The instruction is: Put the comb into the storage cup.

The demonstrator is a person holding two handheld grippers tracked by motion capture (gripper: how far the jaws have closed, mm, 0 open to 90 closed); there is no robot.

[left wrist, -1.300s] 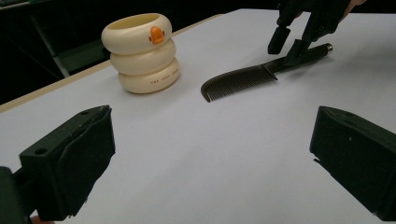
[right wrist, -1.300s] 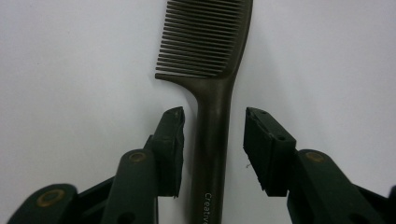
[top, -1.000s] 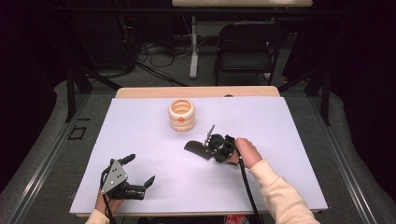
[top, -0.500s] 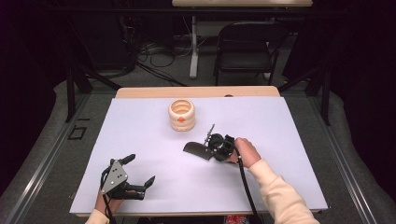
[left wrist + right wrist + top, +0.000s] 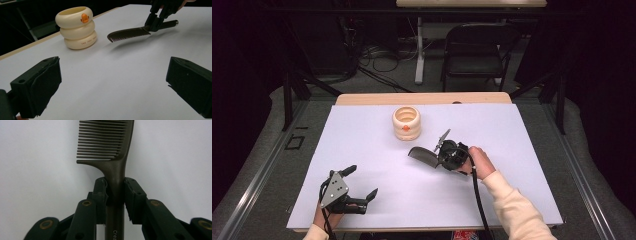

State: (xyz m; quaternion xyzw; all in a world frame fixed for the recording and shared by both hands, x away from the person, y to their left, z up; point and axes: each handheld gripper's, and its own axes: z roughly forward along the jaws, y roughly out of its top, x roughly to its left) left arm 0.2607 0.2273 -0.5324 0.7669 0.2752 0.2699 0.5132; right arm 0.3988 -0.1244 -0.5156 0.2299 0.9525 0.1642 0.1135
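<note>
A dark brown comb (image 5: pixel 424 156) hangs just above the white table near its middle, teeth pointing left. My right gripper (image 5: pixel 439 152) is shut on its handle. Its jaws have just been closing, and the pads (image 5: pixel 101 192) press the handle from both sides below the comb's teeth (image 5: pixel 105 140). From the left gripper view, the comb (image 5: pixel 127 34) and the right gripper (image 5: pixel 156 21) lie ahead to the right. My left gripper (image 5: pixel 362 181) rests near the front left, open, nothing between its fingers (image 5: pixel 42 82). A cream stacked-ring cup (image 5: pixel 407 123) with an orange duck mark (image 5: pixel 85 17) stands upright behind the comb.
A white sheet covers the table (image 5: pixel 512 130), with a wooden edge (image 5: pixel 422 98) at the far side. A folding chair (image 5: pixel 482 45) and floor cables (image 5: pixel 377 55) lie beyond the table.
</note>
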